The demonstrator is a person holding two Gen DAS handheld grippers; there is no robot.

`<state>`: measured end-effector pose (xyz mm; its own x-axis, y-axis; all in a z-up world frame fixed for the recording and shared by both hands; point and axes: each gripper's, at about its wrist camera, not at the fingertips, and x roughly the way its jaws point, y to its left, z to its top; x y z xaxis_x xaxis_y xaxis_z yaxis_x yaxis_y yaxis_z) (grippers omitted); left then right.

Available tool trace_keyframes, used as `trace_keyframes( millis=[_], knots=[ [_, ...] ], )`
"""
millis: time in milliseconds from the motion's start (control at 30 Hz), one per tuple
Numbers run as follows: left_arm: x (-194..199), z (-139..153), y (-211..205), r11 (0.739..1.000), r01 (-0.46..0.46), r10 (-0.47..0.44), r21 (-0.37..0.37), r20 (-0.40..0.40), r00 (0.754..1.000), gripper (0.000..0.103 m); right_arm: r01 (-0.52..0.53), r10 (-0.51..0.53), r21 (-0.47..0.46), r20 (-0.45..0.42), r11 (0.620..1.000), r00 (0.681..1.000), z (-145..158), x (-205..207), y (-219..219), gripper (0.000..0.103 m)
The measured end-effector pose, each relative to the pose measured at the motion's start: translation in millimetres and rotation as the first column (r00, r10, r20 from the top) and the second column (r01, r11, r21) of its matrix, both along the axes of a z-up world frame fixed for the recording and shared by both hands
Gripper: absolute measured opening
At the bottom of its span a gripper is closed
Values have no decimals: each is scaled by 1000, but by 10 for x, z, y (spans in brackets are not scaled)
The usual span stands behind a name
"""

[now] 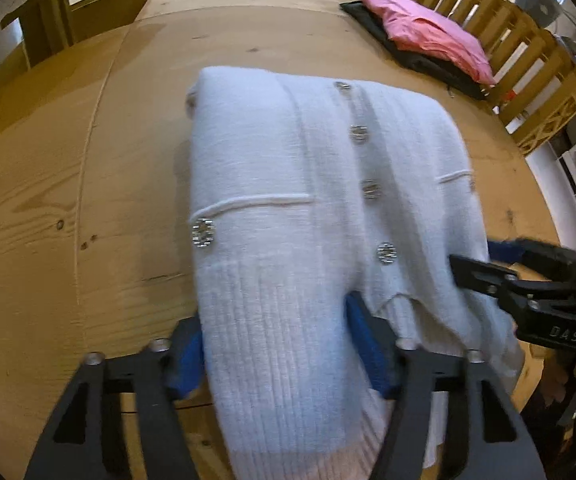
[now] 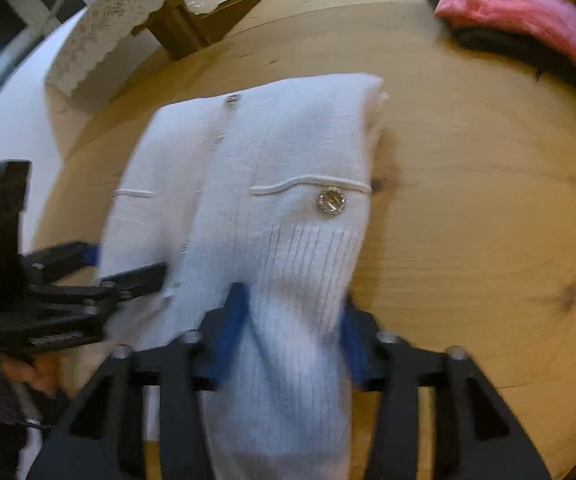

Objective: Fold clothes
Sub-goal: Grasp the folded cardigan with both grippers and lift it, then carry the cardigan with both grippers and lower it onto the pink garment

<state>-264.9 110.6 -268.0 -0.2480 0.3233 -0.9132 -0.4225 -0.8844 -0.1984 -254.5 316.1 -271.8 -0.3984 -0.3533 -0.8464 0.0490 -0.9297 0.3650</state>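
Note:
A white knit cardigan with sparkly buttons lies folded on the wooden table. Its ribbed hem end is lifted toward the cameras. In the left wrist view, my left gripper is shut on the left part of the hem, with cloth bunched between the blue pads. My right gripper comes in from the right edge and holds the hem's other side. In the right wrist view, the right gripper is shut on the ribbed hem of the cardigan. There the left gripper grips the cloth at the left.
A folded pink garment rests on a black one at the far right of the table, next to a slatted wooden fence. A lace cloth covers furniture beyond the table's far left edge. A hand shows at lower left.

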Motion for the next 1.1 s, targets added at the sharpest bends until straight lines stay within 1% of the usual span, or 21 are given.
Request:
trace_keyframes(
  millis=[33,100,167,300,400,567,667,700,767,800,900,933,967,1033,1100],
  knots=[
    [17,3,1,1000,-1,1,6,-6,1000,50,-4,4,-13,-3,1000,1000,4,10,-22,35],
    [25,8,-31,998,-18,18,54,0,1000,39,-1,1,-46,-3,999,1000,1,28,-42,32],
    [28,11,-61,994,-40,39,102,10,999,35,4,-4,-59,-10,998,1000,9,56,-64,28],
    [113,82,-100,987,-64,63,146,7,998,30,23,-27,-64,-65,998,998,178,176,-82,24],
    [132,250,-112,983,-56,60,174,-15,998,29,38,-46,-72,-110,997,993,347,266,-64,24],
    [131,696,36,978,1,18,208,-89,996,28,50,-62,-77,-165,996,984,664,366,40,23],
    [67,883,127,972,18,9,235,-114,993,28,62,-77,-78,-196,995,978,871,369,211,23],
    [49,935,155,969,21,7,245,-115,993,28,68,-83,-81,-199,994,976,908,402,231,23],
    [13,1038,211,963,28,4,266,-118,993,28,86,-101,-79,-206,993,973,1079,426,330,22],
    [9,1093,233,962,33,1,272,-123,992,28,85,-100,-77,-209,993,973,1142,369,346,22],
    [22,1265,370,961,61,-21,271,-149,989,28,97,-110,-65,-235,993,966,1332,434,468,22],
    [13,1306,449,960,76,-34,268,-157,987,28,102,-115,-67,-242,993,963,1379,321,439,22],
    [-6,1337,530,961,88,-45,263,-166,985,28,106,-120,-72,-246,992,962,1405,332,477,22],
    [-43,1396,609,959,106,-61,262,-174,983,28,117,-135,-84,-252,990,958,1452,366,663,22],
    [-206,1436,795,954,129,-82,271,-177,981,28,128,-148,-91,-259,988,954,1494,347,840,22]
  ],
)
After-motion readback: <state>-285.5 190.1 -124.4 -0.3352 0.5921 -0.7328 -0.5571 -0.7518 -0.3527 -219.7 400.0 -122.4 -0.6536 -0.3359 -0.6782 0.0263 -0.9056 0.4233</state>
